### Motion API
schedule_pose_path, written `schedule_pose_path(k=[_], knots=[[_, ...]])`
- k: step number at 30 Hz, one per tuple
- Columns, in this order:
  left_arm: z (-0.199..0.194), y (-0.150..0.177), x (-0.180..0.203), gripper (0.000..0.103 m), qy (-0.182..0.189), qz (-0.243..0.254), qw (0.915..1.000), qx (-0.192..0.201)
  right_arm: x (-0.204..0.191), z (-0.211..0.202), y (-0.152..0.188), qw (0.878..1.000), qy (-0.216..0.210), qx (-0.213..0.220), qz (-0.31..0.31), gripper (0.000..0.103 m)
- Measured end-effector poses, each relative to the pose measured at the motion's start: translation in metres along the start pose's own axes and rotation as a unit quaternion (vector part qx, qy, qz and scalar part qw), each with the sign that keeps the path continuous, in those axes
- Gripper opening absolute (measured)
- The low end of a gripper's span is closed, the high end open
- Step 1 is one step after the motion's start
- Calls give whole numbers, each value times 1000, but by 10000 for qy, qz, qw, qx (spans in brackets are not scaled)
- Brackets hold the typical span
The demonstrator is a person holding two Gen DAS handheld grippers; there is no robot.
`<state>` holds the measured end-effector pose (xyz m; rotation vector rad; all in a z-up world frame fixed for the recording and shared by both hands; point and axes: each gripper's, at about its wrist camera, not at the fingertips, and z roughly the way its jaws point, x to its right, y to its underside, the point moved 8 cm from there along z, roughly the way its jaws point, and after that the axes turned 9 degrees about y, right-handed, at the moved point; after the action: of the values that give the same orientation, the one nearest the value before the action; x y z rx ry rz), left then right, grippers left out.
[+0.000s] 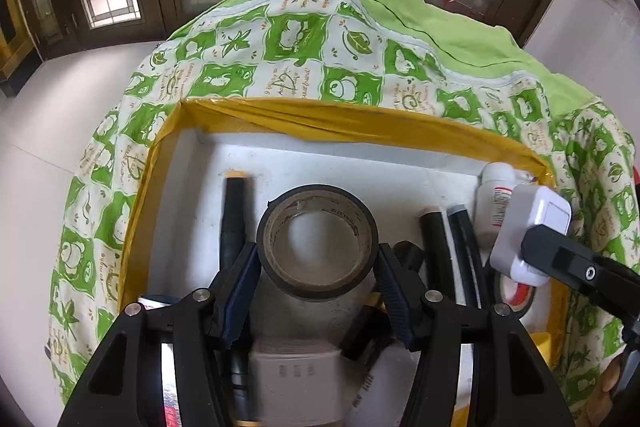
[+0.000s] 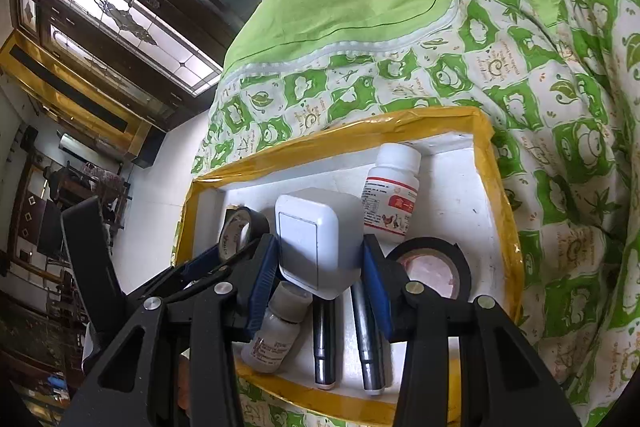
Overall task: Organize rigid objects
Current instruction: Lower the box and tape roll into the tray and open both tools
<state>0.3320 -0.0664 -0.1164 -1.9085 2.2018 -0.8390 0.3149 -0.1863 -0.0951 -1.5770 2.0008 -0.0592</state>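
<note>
My left gripper [image 1: 318, 261] is shut on a black tape roll [image 1: 318, 247] and holds it over the white foam box with a yellow taped rim [image 1: 320, 125]. My right gripper [image 2: 320, 255] is shut on a white power adapter [image 2: 316, 239], held above the same box [image 2: 496, 195]. The adapter also shows in the left wrist view [image 1: 528, 235] at the box's right side. In the box lie a white pill bottle [image 2: 394, 197], a second black tape roll [image 2: 436, 267], a small bottle [image 2: 276, 331], two dark markers [image 2: 368, 343] and a black pen [image 1: 234, 223].
The box sits on a green and white patterned cloth [image 1: 280, 59] over a rounded surface. A cardboard box [image 1: 296, 375] and other items lie under my left gripper. White floor [image 1: 48, 131] lies to the left, dark wooden doors with glass behind.
</note>
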Motion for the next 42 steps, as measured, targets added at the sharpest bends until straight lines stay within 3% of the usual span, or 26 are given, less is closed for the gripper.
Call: schedule_pose_path(k=[11,17,26,34,42], knots=[[4,-1,-1,61,-382,464,9982,51,-23,29,-15,9994,-36,-179,-291,42],[0,0,-3,61,-330,501,9981,157,-42,45,-27,9985,-109,-263,-475,42],[-10,12,4,65,-634,987,9925,338,-52,73,-21,9976,28,-396,-571,42],[-18,19,6,67,-743,1112,9900,454,-58,77,-23,9979,128,-250,-583,43],[-44,24,15,73,-811,1039,9890,675,-39,44,-20,9997,-87,24,-227,49]])
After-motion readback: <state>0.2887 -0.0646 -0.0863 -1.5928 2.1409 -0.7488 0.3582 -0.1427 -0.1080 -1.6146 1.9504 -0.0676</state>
